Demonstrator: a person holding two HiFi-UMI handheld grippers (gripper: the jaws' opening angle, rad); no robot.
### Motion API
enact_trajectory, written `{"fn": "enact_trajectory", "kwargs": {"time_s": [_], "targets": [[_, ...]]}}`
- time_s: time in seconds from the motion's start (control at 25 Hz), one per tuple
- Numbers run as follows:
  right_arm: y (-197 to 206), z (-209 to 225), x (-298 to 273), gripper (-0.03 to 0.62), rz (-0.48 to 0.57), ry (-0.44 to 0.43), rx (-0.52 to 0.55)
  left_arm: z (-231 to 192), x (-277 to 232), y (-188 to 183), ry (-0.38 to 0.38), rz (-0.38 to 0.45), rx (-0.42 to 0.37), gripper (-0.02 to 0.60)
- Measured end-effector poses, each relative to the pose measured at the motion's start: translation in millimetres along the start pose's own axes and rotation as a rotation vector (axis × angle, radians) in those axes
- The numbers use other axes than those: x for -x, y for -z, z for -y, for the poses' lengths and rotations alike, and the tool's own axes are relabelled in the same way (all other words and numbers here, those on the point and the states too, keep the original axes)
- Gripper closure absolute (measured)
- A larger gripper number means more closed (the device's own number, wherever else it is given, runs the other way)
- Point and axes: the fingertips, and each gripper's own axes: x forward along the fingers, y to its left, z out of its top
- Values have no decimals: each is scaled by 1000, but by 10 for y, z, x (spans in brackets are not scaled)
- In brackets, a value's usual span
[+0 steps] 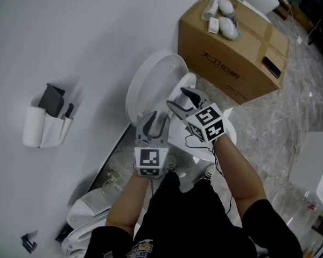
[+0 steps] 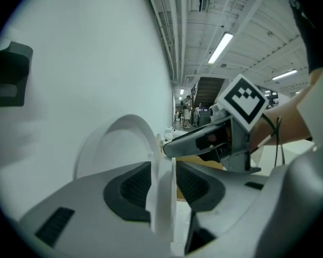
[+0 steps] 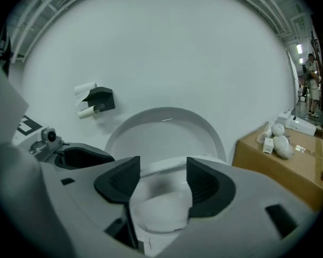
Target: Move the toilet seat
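Nearest, we see the left gripper with pads closed against the toilet seat, its rim edge-on and upright at lower centre; the right gripper stands wide, holding nothing, the seat just ahead; beyond, the raised lid.

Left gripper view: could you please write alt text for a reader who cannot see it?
The left tool clamps the edge of a white toilet seat, seen edge-on. Behind it the lid stands raised by a white wall; the right tool shows at the right.
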Motion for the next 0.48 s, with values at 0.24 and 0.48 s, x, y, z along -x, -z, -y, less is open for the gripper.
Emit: {"fn": "enact_trajectory", "kwargs": {"time_s": [0.24, 0.48], "targets": [[-91, -22, -247, 319, 6, 15, -7, -98, 104, -62, 38, 21, 4, 442], [-122, -43, -355, 319, 8, 32, -14, -134, 144, -113, 59, 32, 0, 451]]}}
